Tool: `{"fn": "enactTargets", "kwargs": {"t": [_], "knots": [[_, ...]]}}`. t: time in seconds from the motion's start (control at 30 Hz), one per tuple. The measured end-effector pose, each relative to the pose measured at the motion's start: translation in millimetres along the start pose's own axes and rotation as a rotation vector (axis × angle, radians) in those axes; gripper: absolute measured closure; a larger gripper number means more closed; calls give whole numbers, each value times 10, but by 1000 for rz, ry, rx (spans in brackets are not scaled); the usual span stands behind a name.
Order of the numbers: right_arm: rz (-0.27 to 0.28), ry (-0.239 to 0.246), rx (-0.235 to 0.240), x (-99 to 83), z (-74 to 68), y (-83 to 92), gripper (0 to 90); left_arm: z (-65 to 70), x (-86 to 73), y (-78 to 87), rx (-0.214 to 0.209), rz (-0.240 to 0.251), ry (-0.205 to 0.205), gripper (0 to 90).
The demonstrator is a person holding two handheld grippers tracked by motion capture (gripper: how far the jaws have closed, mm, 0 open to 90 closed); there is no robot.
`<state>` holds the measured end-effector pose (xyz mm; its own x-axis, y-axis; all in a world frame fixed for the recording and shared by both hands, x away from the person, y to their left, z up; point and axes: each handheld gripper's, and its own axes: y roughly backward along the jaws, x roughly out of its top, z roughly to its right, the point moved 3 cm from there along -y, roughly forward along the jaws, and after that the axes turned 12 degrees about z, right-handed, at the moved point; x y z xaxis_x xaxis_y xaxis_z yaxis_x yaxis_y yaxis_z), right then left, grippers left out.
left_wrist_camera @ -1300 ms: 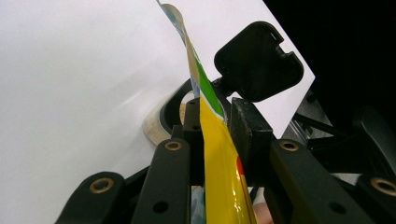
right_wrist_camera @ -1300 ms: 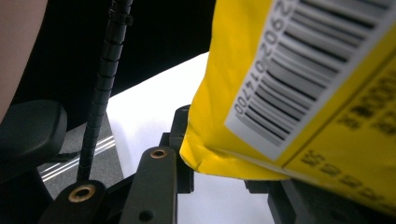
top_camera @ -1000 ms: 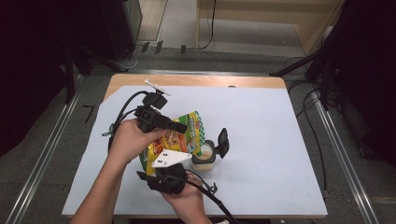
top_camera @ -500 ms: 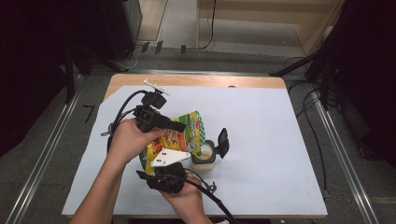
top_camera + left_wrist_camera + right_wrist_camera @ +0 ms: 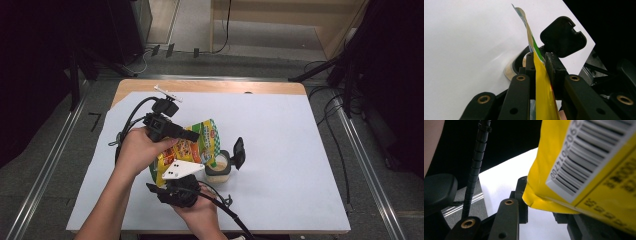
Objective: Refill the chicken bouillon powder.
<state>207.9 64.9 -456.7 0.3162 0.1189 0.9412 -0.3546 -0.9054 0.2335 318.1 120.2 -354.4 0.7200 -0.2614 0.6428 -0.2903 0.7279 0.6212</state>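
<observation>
My left claw (image 5: 540,62) pinches the yellow bag (image 5: 186,147); my right claw (image 5: 541,213) clamps its bottom corner. Tilt carelessly and contents miss the jar (image 5: 218,167), spilling

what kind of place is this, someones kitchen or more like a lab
More like a lab or recording room than a kitchen. The table is covered with plain white sheeting, loose cables trail across the grey floor, and dark stands and gear surround it. The person uses handheld grippers, not bare hands.

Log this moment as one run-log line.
left gripper: shut on bag | right gripper: shut on bag corner | bag: tilted over open jar | lid: flipped up
</observation>
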Motion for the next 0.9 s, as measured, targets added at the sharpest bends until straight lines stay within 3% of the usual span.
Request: {"fn": "enactTargets", "kwargs": {"t": [0.5,0.9], "knots": [[11,-20,-14,-19,63,23,700,7,22,40,18,48,-10,835],[11,-16,-32,-17,97,33,693,9,25,-9,18,56,-13,836]]}}
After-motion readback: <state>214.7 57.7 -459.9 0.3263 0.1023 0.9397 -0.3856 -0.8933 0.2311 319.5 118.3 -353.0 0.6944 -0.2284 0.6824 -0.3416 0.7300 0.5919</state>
